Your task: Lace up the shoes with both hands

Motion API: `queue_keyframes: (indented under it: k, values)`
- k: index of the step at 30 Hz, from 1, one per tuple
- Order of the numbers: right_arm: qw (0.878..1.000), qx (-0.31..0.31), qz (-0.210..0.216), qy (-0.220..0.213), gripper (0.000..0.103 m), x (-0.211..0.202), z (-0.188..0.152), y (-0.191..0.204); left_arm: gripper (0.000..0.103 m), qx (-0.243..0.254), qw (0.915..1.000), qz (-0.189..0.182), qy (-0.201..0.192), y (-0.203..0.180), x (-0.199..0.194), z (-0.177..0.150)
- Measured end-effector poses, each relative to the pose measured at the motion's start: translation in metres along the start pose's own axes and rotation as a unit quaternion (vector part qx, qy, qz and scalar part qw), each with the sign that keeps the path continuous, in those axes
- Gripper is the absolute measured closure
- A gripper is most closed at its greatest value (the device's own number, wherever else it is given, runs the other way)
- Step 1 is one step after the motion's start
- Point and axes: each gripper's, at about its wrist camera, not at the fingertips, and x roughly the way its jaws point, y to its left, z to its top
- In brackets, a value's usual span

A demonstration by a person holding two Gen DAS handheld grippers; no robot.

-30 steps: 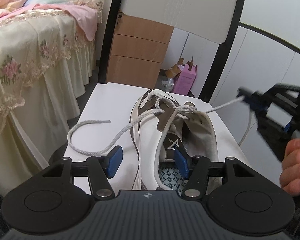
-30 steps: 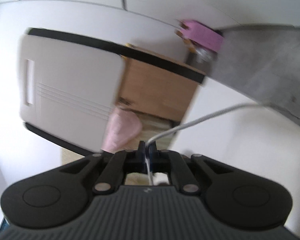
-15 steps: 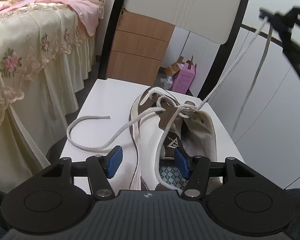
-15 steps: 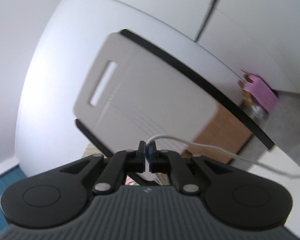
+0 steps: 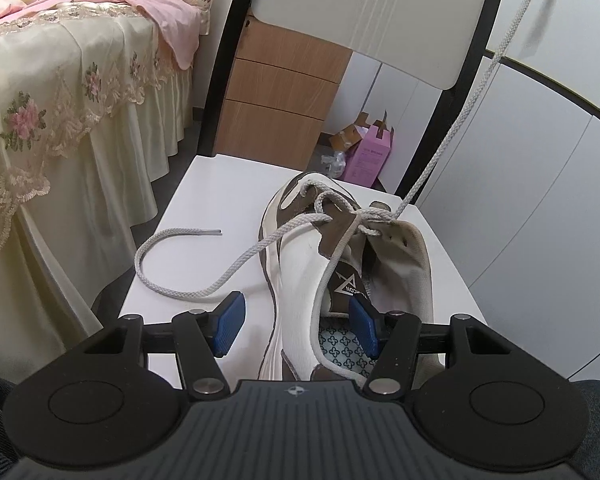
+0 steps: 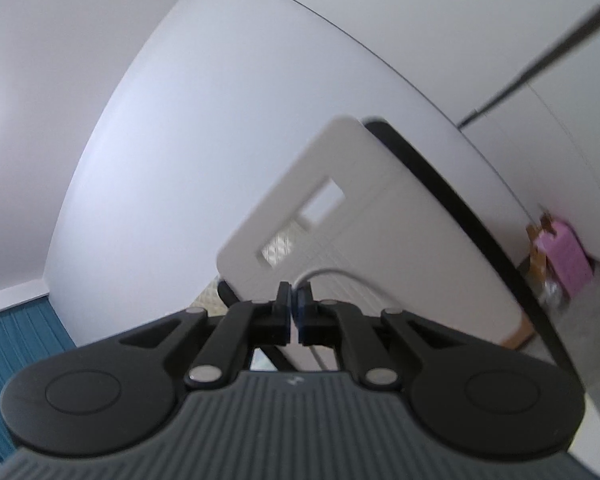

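Where the slack lace end (image 5: 168,280) curls on the white surface (image 5: 204,196) beside the bed (image 5: 60,92), it looks soft, light and floppy, best pinched near its stiff tip. Left fingers (image 5: 230,318) stand spread, straddling the shoe's (image 5: 300,272) near wall, which crowds that reach, while right fingers (image 6: 285,304), pressed together, pinch the taut end (image 5: 468,104).

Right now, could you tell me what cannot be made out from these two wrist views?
- Left wrist view: the shoe heel is hidden behind the left gripper body.
- Left wrist view: the taut lace leaves the top edge, so the right gripper's hold is cut off there.
- Right wrist view: where the lace sits between the right gripper pads is blurred; the shoe is out of frame.
- Both views: print on the pink box is too small.
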Motion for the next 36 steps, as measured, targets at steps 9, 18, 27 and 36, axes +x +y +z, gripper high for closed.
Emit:
queue_keyframes:
  k: [9,18,27,36]
  values:
    - [0.996,-0.075,-0.04,-0.033,0.099,0.007,0.071,0.044,0.039,0.004,1.0,0.005,-0.003,-0.001,-0.001,0.0]
    - [0.985,-0.164,-0.049,-0.038,0.1,-0.003,0.106,0.081,0.039,0.01,0.9999,0.003,-0.002,-0.003,-0.001,-0.001]
    - [0.959,-0.278,-0.049,-0.013,0.1,-0.014,0.099,0.109,0.039,0.027,0.9996,0.0,-0.011,-0.008,-0.003,-0.001]
    - [0.879,-0.433,-0.058,0.189,0.1,0.002,-0.022,0.091,0.041,0.085,0.9953,0.01,-0.046,-0.022,-0.014,-0.005]
